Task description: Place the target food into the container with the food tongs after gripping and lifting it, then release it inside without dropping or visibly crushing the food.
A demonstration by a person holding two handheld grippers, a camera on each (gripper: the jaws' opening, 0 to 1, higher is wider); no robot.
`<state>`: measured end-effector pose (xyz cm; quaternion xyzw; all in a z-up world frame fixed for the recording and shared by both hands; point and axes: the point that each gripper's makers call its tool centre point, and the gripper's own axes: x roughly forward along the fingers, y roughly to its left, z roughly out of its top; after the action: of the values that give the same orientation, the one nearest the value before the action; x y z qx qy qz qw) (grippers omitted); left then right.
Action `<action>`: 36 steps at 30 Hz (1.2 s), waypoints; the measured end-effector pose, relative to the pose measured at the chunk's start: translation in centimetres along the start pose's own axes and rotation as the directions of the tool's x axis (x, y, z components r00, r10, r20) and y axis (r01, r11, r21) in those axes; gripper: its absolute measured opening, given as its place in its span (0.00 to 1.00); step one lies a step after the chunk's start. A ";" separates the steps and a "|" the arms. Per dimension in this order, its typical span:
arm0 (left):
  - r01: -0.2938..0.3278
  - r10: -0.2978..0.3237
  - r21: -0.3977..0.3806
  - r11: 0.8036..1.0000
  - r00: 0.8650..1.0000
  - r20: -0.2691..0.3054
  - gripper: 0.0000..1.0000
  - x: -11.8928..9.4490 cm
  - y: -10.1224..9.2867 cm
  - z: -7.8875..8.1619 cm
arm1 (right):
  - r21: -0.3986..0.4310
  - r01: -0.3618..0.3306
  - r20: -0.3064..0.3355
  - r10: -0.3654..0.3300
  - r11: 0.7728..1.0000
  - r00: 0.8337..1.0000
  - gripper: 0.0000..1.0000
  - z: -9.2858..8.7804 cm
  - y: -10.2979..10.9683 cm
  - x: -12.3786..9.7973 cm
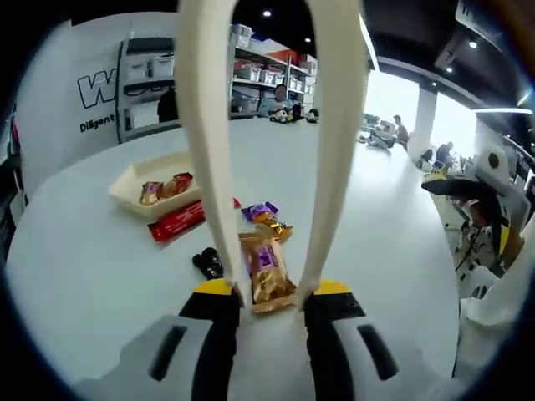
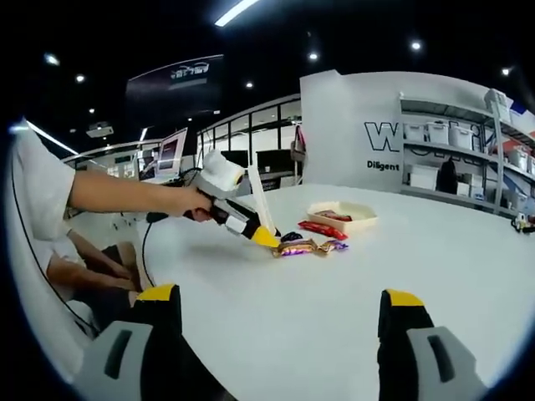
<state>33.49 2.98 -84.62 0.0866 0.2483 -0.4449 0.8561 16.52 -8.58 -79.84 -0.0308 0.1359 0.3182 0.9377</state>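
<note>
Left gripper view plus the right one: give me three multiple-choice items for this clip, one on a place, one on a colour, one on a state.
1. Where does the cream tray lie?
A. on the white table
B. on a shelf
C. on the floor

2. What colour is the long flat wrapper beside the tray?
A. green
B. red
C. white

3. What are the tongs in the left gripper doing?
A. lying flat on the table
B. resting inside the tray
C. straddling the gold-and-purple snack pack

Answers: 1 A, the tray rests on the tabletop, with wrapped snacks in it. 2 B, it shows red in both views. 3 C, the two cream arms pass either side of the pack.
</note>
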 end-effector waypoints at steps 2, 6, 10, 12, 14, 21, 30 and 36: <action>-0.012 0.012 -0.008 1.000 1.000 0.003 0.29 0.6 0.0 0.2 | 0.001 -0.003 -0.001 0.003 1.000 1.000 0.97 0.0 0.1 0.0; -0.026 0.026 -0.003 1.000 1.000 -0.010 0.29 2.4 0.0 0.0 | -0.008 0.002 -0.017 -0.002 1.000 1.000 0.97 -0.4 -0.2 -0.3; -0.035 0.035 -0.043 0.998 0.999 -0.007 0.30 3.3 0.3 0.0 | 0.004 0.025 -0.018 -0.025 1.000 1.000 0.97 -0.7 -1.3 -1.0; -0.036 0.036 -0.045 0.998 0.999 -0.003 0.30 3.6 0.4 0.1 | 0.007 0.031 -0.018 -0.031 0.999 0.999 0.97 -0.8 -1.5 -1.2; -0.048 0.048 -0.035 0.998 0.999 -0.001 0.30 3.8 0.6 0.3 | 0.008 0.038 -0.019 -0.038 0.999 0.999 0.97 -0.8 -1.8 -1.4; -0.055 0.055 -0.015 0.998 0.998 -0.007 0.29 4.2 0.3 0.1 | 0.020 0.049 -0.027 -0.049 0.999 0.998 0.97 -1.2 -2.5 -1.5; -0.084 0.083 0.039 0.996 0.996 0.017 0.24 4.3 0.5 -0.2 | 0.018 0.046 -0.040 -0.045 0.999 0.998 0.98 -1.4 -2.5 -1.3; -0.088 0.087 0.038 0.995 0.996 0.026 0.22 4.3 0.6 -0.1 | 0.010 0.049 -0.056 -0.049 0.999 0.997 0.98 -1.6 -3.0 -1.2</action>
<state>36.01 0.27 -86.91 0.1085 0.2251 -0.4128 0.8759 17.07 -11.93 -81.12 -0.0377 0.1632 0.2933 0.9412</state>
